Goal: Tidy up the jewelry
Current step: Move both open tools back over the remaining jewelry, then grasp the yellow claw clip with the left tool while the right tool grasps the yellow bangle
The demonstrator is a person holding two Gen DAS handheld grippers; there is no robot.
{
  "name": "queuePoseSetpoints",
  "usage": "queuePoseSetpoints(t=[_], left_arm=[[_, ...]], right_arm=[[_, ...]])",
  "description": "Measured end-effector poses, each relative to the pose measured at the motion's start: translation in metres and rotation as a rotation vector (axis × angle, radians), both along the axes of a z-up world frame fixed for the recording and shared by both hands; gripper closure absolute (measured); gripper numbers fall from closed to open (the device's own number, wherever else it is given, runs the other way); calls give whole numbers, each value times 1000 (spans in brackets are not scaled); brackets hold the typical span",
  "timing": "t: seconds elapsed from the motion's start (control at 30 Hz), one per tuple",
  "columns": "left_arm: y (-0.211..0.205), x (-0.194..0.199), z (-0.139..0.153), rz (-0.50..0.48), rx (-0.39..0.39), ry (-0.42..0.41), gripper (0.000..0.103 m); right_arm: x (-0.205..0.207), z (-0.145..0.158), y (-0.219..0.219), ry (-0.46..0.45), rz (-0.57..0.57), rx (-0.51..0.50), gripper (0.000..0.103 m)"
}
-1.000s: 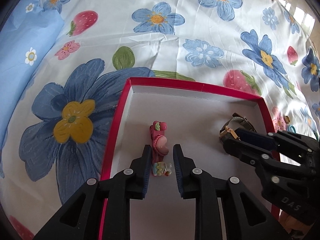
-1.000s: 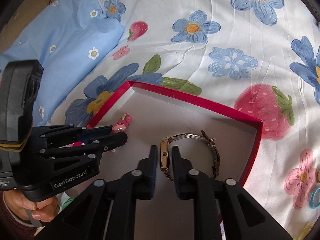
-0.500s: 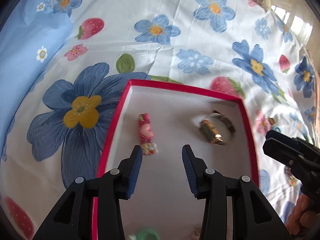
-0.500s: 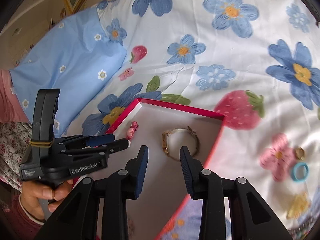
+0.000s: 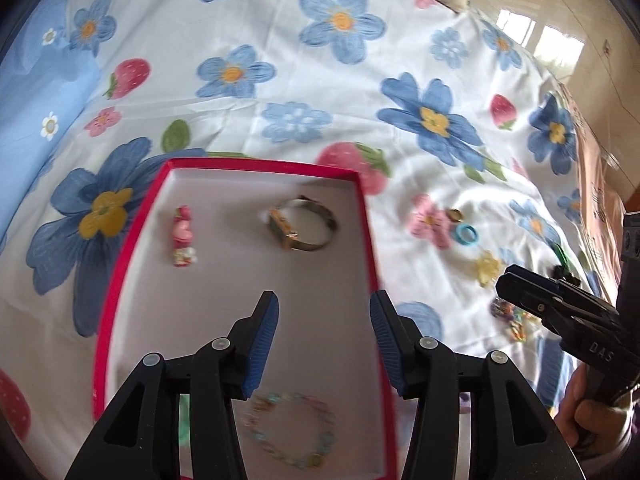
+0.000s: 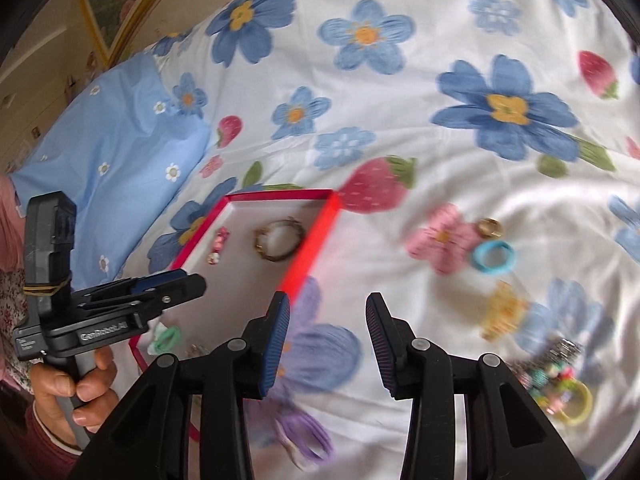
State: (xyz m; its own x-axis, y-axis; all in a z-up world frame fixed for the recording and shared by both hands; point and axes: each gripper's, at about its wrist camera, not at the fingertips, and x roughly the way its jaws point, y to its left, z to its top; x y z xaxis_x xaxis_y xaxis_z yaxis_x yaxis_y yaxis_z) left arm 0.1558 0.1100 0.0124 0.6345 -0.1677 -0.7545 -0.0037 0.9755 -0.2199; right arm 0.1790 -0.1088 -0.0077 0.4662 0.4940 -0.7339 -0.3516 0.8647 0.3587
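Note:
A red-rimmed box (image 5: 256, 166) with a white floor lies on a flowered sheet. Inside it are a pink hair clip (image 5: 183, 236), a gold watch (image 5: 301, 228) and a beaded bracelet (image 5: 288, 432). My left gripper (image 5: 324, 320) is open and empty above the box's near half. My right gripper (image 6: 326, 320) is open and empty over the sheet, right of the box (image 6: 312, 236). Loose pieces lie on the sheet to the right: a gold ring (image 6: 489, 227), a blue ring (image 6: 493, 257), a yellow clip (image 6: 502, 314) and a pile of colourful beads (image 6: 556, 376).
A light blue pillow (image 6: 120, 148) lies at the left. A purple hair tie (image 6: 304, 432) lies under my right gripper. A green hair tie (image 6: 166, 338) sits in the box's near corner. The bed's edge and the floor (image 5: 560, 40) are at the far right.
Both grippers let go, opened wide and pulled back up from the box. The clip and the watch stay in the box. My right gripper swung right, over the sheet.

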Motion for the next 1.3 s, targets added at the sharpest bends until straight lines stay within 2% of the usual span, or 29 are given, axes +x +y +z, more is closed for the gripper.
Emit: queuePoseSetpoints(t=[0.4, 0.7, 0.97, 1.3], left_arm=[[-48, 1, -2, -89, -13, 17, 50], [-89, 24, -16, -157, -10, 44, 50], [-120, 48, -25, -193, 2, 59, 49], [-159, 91, -45, -238, -2, 91, 45]], right_arm=[[-31, -7, -84, 20, -141, -40, 61], [-44, -17, -139, 53, -252, -66, 61], [-42, -26, -160, 66, -284, -77, 61], [-26, -38, -160, 101, -261, -93, 61]])
